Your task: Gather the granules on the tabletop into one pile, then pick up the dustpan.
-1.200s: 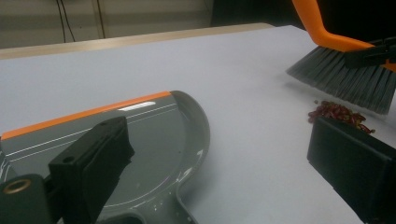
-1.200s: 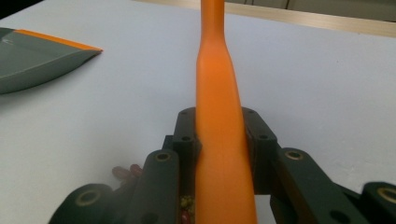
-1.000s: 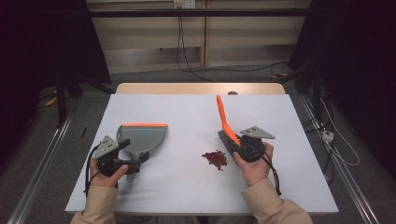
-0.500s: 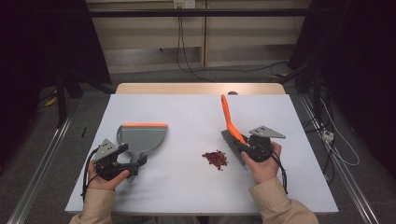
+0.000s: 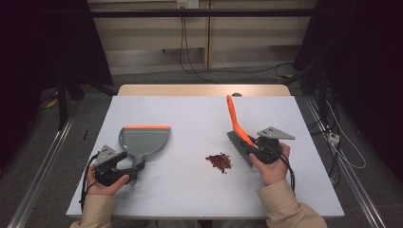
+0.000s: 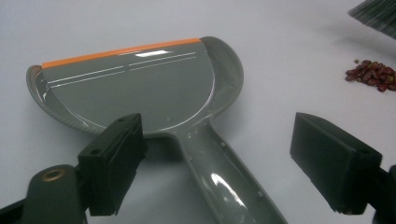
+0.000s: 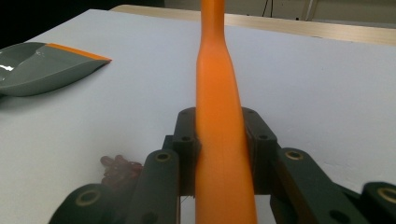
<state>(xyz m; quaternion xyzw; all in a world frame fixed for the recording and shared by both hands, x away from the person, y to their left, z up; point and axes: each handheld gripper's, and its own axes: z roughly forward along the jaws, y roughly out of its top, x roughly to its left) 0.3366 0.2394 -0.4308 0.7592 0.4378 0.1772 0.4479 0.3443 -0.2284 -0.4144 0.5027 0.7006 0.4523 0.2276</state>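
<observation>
- The left gripper (image 5: 124,167) sits at the near-left of the table (image 5: 190,199), well to the left of the pile of red beans (image 5: 219,161). Its jaws have just been closing and stand apart on either side of the dustpan's handle (image 6: 219,177) without pressing on it.
- Risk: if the pads close off-centre on that glossy, rounded handle, it may squirt sideways or twist, turning the dustpan (image 5: 142,140) so that its orange lip (image 5: 147,127) faces away from the beans.
- The right gripper (image 5: 259,146), just right of the beans, is clamped tight on the brush's orange handle (image 7: 219,140), which stands steeply tilted up and away. The brush's dark bristles (image 5: 237,143) hang just right of the beans.
- Risk: with the hold low on a long handle, a hard sweep could make the brush pivot in the jaws, so that the bristles skip over the beans or fling them.
- The beans lie as a small loose heap well apart from the dustpan. I judge that a long sweep across bare table would scatter them, and some might roll off the near edge.
- The dustpan's lip points toward the far side, not toward the beans. Unless it is turned and pressed flat, I expect beans to slip under it or past it.
</observation>
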